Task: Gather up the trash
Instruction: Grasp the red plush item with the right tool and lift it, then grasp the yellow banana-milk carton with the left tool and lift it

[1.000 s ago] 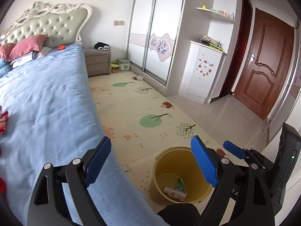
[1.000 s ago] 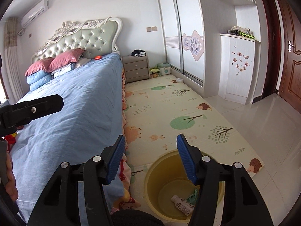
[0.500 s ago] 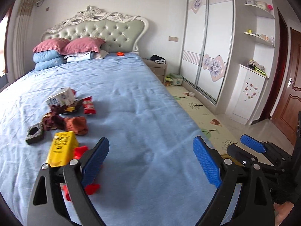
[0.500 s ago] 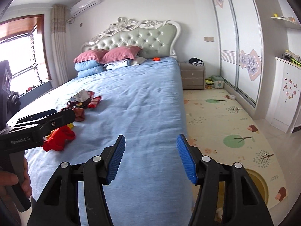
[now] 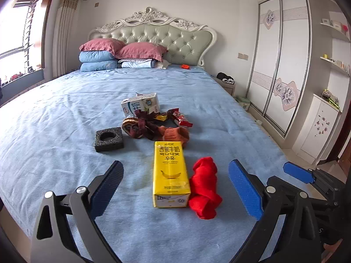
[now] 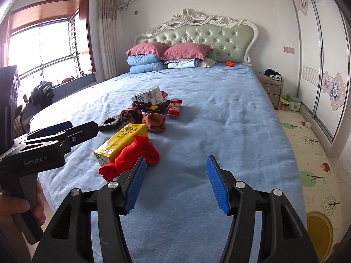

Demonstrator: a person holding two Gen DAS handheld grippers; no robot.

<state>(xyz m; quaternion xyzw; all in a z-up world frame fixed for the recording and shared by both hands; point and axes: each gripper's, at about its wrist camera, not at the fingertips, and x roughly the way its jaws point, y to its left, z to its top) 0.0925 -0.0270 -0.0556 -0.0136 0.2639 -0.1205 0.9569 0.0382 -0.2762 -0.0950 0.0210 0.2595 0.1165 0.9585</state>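
Fingers spread wide and empty, the left gripper [image 5: 174, 185] hovers over a yellow milk carton [image 5: 170, 174] lying on the blue bed [image 5: 54, 131]; the touching red sock [image 5: 204, 188] could be pinched along. The right gripper [image 6: 175, 184], jaws likewise apart, holds nothing.

A glossy yellow paper milk carton [image 5: 170, 173] lies beside a soft crumpled red cloth [image 5: 205, 188] on the matt, wrinkled blue cotton bedsheet [image 5: 65, 131]; upper centre, a rough black foam block [image 5: 109, 139].

Right gripper [image 6: 175, 184] gapes above the bed [image 6: 219, 118] — yellow carton [image 6: 122, 141] left.
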